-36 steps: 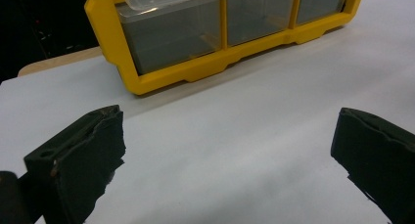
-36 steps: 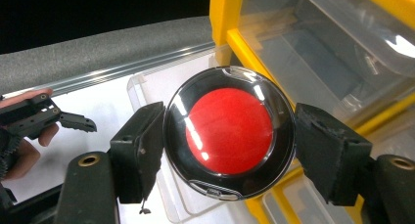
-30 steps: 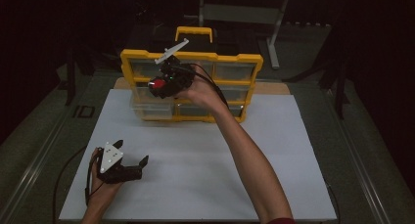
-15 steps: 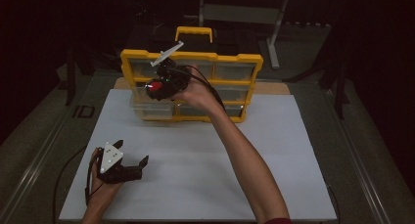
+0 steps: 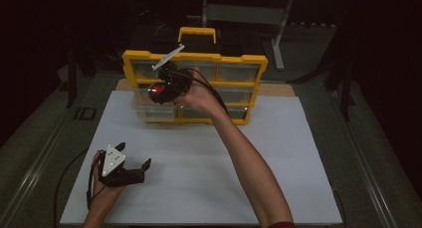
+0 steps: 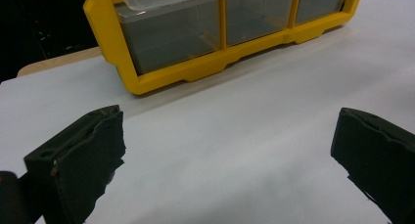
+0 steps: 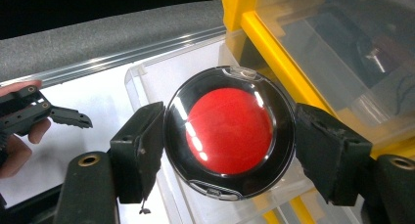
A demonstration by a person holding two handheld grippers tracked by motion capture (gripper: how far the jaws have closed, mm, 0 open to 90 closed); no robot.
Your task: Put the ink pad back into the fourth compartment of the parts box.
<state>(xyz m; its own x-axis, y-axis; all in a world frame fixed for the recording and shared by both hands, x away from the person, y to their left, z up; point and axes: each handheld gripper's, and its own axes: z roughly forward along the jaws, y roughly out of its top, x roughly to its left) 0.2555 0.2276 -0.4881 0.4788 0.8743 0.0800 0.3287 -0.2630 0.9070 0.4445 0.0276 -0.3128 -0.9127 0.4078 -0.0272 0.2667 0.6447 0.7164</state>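
A round black case with a red centre (image 7: 229,132) sits between the pads of my right gripper (image 7: 229,145), which is shut on it by its rim. In the high view the case (image 5: 157,90) hangs over a clear drawer (image 5: 149,107) pulled out of the yellow organizer (image 5: 194,58) at its left column. My left gripper (image 5: 142,169) rests low on the white board (image 5: 199,168) at the near left, jaws wide open with nothing between them. From the left gripper view, bare board lies between the pads (image 6: 78,155) and the organizer's (image 6: 195,70) bottom row stands beyond.
The organizer has clear drawers in yellow frames and a yellow handle (image 5: 198,33) on top. A grey metal stand (image 5: 278,34) rises behind it. A metal rail (image 5: 30,173) runs along the left table edge. Dark surroundings ring the board.
My right gripper with the round case has shifted slightly along the organizer's left column. The left gripper has stayed put.
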